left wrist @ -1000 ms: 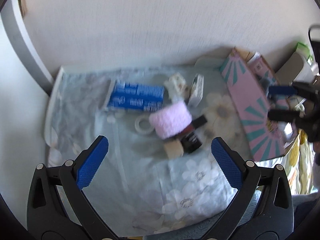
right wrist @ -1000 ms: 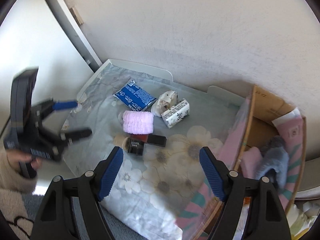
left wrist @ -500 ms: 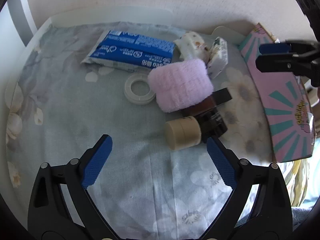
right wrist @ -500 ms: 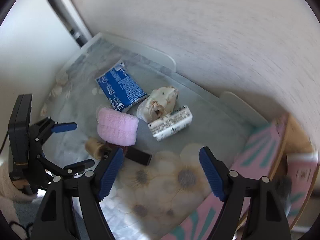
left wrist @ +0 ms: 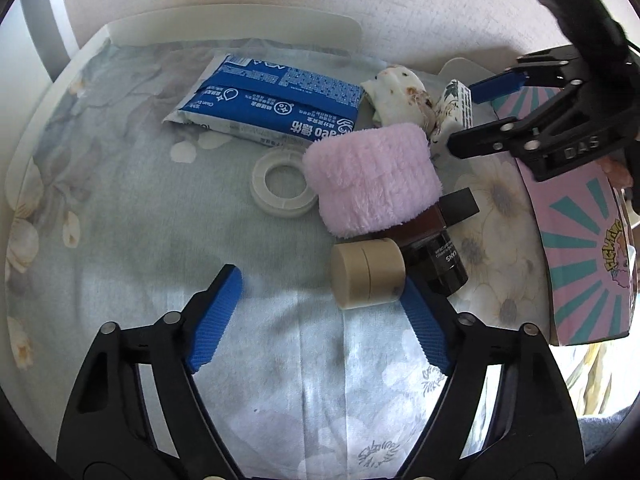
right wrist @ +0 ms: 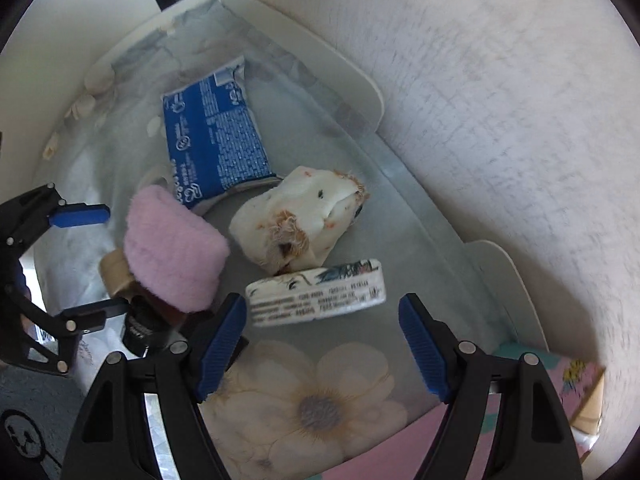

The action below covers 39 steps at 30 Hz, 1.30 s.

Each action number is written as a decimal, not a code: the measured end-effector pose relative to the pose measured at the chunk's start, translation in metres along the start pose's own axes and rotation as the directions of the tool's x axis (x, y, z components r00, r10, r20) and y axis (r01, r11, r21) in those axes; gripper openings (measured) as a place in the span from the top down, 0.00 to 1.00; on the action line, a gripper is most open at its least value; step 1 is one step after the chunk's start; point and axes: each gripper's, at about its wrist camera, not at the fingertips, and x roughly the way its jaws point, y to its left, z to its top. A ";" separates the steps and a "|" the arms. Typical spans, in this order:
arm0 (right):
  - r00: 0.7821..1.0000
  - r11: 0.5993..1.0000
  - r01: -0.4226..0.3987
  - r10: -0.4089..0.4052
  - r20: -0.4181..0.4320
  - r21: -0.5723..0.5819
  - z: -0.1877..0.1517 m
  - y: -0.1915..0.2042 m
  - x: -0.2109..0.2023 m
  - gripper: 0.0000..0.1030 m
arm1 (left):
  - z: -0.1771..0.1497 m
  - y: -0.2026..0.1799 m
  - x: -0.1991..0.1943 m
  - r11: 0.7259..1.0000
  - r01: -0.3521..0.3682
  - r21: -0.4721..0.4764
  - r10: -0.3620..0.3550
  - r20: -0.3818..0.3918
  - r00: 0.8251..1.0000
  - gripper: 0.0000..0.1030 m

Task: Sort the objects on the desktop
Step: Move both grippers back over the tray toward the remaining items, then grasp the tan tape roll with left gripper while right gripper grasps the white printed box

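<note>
Small items lie on a flowered cloth: a blue wipes pack (left wrist: 272, 108), a white tape ring (left wrist: 282, 184), a pink fluffy roll (left wrist: 372, 180), a beige jar (left wrist: 366, 274) on its side and a dark bottle (left wrist: 440, 256). My left gripper (left wrist: 320, 312) hangs low over the cloth, its jaws closing. The beige jar lies between the fingertips, close to the right one, and is not pinched. My right gripper (right wrist: 322, 340) is open just short of a flat patterned box (right wrist: 316, 298), with a spotted cloth bundle (right wrist: 300, 216) behind it.
A white raised rim (left wrist: 232, 24) borders the cloth at the back, with the wall right behind. A pink and teal carton (left wrist: 588, 260) stands at the right edge. The right gripper (left wrist: 476, 116) reaches in over the patterned box (left wrist: 456, 108).
My left gripper has sunk close to the cloth and its jaws have narrowed around the beige jar. My right gripper has swung from the carton side down to the patterned box.
</note>
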 end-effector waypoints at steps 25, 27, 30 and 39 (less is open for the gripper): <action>0.992 0.991 -0.027 0.011 0.127 0.129 -0.025 -0.003 -0.055 0.45 | 0.003 -0.001 -0.027 0.999 0.054 -0.003 -0.054 0.029 0.998 0.76; 0.990 0.991 -0.028 0.010 0.140 0.131 -0.028 -0.008 -0.060 0.45 | 0.004 0.001 -0.031 0.998 0.062 -0.002 -0.062 0.037 0.997 0.76; 0.986 0.991 -0.022 0.000 0.164 0.132 -0.033 0.002 -0.073 0.45 | 0.008 0.000 -0.041 0.999 0.052 0.013 -0.053 0.052 0.997 0.76; 0.977 0.989 -0.031 -0.001 0.214 0.145 -0.075 0.001 -0.132 0.45 | 0.045 -0.025 -0.076 0.992 0.033 0.125 -0.043 0.080 0.996 0.76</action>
